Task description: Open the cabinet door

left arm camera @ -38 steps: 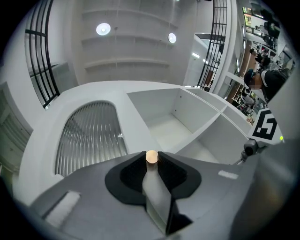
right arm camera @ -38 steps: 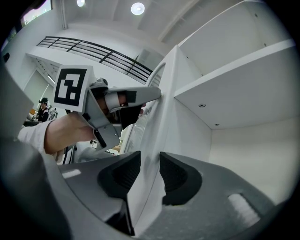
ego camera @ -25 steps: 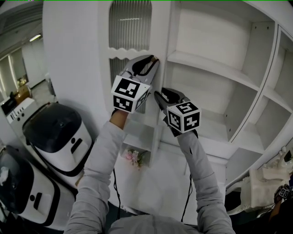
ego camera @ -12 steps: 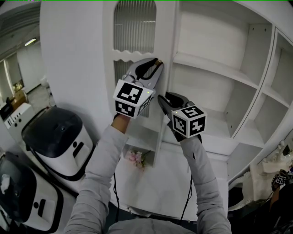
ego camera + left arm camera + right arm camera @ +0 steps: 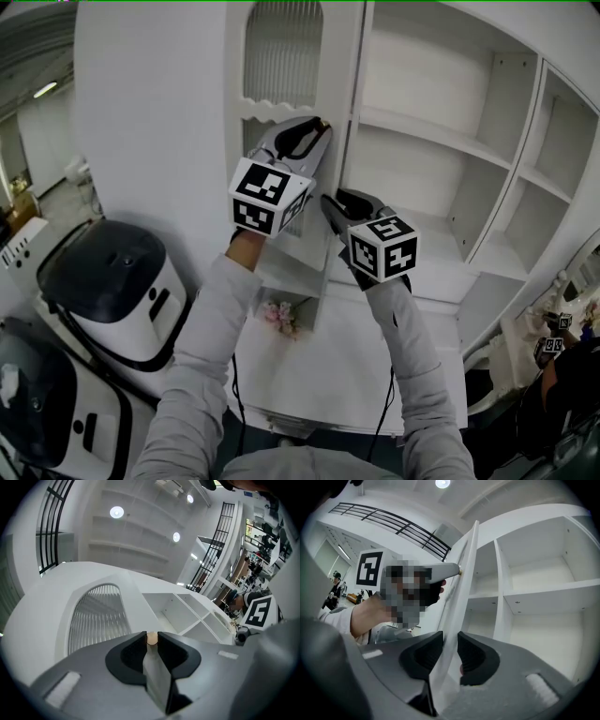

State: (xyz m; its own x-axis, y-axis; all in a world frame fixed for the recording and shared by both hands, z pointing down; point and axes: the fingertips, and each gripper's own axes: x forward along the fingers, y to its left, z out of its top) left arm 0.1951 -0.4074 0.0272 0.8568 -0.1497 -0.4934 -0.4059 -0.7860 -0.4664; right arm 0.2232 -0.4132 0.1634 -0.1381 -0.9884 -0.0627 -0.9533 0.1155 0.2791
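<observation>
- Cabinet door [image 5: 281, 56]: white, with an arched ribbed pane. It hangs at the left side of the white cabinet [image 5: 487, 56] and stands swung out from it. The right gripper view sees it nearly edge-on.
- Shelves [image 5: 422, 141] to the right of the door are bare.
- Left gripper [image 5: 317, 127]: tilted upward and clamped on the small tan knob [image 5: 152, 638] at the door's free edge, with the pads tight on either side of it.
- Right gripper [image 5: 326, 200]: just below the left one and held level. Its jaws have just been closing, the door's edge stands between them, and the pads lie against both faces.
- Two white appliances [image 5: 117, 281] with dark lids stand at lower left.
- Pink flowers [image 5: 277, 319] show below the door.
</observation>
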